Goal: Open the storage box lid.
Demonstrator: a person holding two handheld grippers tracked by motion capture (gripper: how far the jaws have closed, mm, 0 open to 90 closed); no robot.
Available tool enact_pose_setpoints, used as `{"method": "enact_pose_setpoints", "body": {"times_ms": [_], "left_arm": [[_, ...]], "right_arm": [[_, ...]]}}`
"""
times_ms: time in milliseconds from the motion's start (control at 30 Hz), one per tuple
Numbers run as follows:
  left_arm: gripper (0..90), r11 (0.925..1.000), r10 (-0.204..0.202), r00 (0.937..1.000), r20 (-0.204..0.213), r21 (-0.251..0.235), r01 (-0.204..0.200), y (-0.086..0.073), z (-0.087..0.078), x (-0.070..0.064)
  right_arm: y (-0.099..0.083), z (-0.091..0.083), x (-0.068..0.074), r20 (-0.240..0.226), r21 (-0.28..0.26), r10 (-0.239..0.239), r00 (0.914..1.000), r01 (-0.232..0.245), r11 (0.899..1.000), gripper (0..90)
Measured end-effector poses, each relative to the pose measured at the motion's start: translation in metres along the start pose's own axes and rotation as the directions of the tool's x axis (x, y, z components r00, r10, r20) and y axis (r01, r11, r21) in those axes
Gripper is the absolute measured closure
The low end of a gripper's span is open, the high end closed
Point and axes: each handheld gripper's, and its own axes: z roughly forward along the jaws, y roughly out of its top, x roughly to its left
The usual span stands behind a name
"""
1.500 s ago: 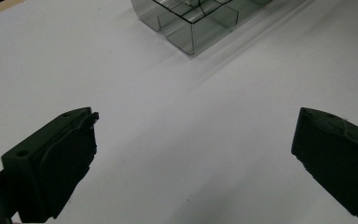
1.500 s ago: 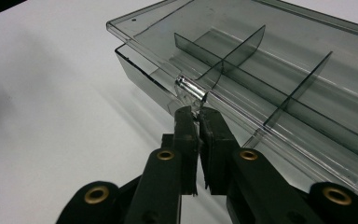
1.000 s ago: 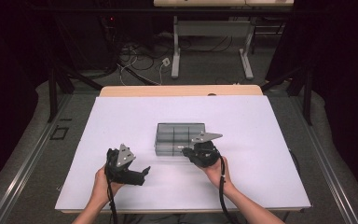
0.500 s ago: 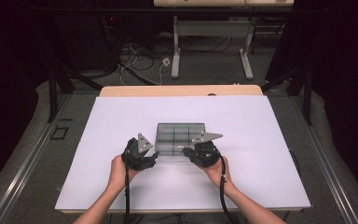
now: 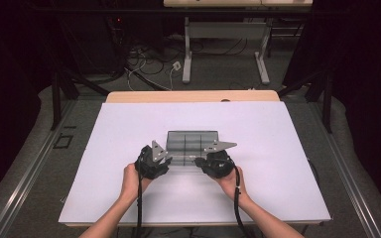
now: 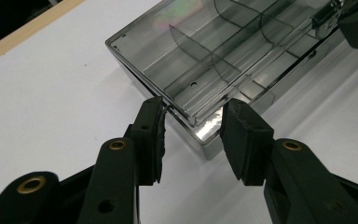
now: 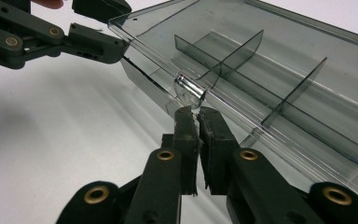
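A smoky clear plastic box [image 5: 193, 141] with inner dividers lies on the white table [image 5: 278, 129], just ahead of both hands. In the left gripper view my left gripper [image 6: 193, 109] is open, its jaws straddling the box's [image 6: 205, 51] near corner without squeezing it. My right gripper [image 7: 196, 112] is shut on the small clear latch tab [image 7: 189, 91] at the front edge of the lid [image 7: 279, 60], which looks slightly raised off the base. From above, the left gripper [image 5: 167, 157] and the right gripper [image 5: 197, 159] sit side by side at the box's near edge.
A wooden strip [image 5: 193, 95] runs along the table's far edge. Beyond it, cables [image 5: 149, 64] lie on the floor beside the legs of another desk [image 5: 186, 54]. White tabletop spreads widely on both sides of the box.
My left gripper has moved right and forward from the open table to the box's near left corner. The right gripper has stayed at the latch.
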Motion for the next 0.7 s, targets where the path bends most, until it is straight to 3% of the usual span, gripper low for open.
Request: {"method": "enact_pose_setpoints", "body": {"times_ms": [300, 500, 633, 700], "left_arm": [[60.8, 0.999, -0.005, 1.0, -0.005, -0.045, 0.004, -0.003, 0.0, 0.0], [61.4, 0.9981, -0.005, 0.9999, -0.014, -0.061, 0.004, -0.003, -0.001, -0.001], [61.6, 0.9978, -0.007, 0.9999, -0.012, -0.067, 0.006, -0.004, -0.001, -0.001], [61.7, 0.9977, -0.007, 0.9999, -0.014, -0.068, 0.006, -0.003, -0.002, -0.001]], "right_arm": [[0.003, -0.01, -0.007, -0.005, 0.009, -0.006, 1.0, 0.006, 1.0, 85.8], [0.0, -0.016, -0.01, 0.016, 0.052, -0.028, 0.9995, 0.027, 0.998, 82.7], [0.0, -0.028, -0.016, 0.024, 0.109, -0.033, 0.9992, 0.03, 0.994, 78.8], [-0.002, -0.038, -0.023, 0.056, 0.128, -0.034, 0.9979, 0.027, 0.991, 76.7]]}}
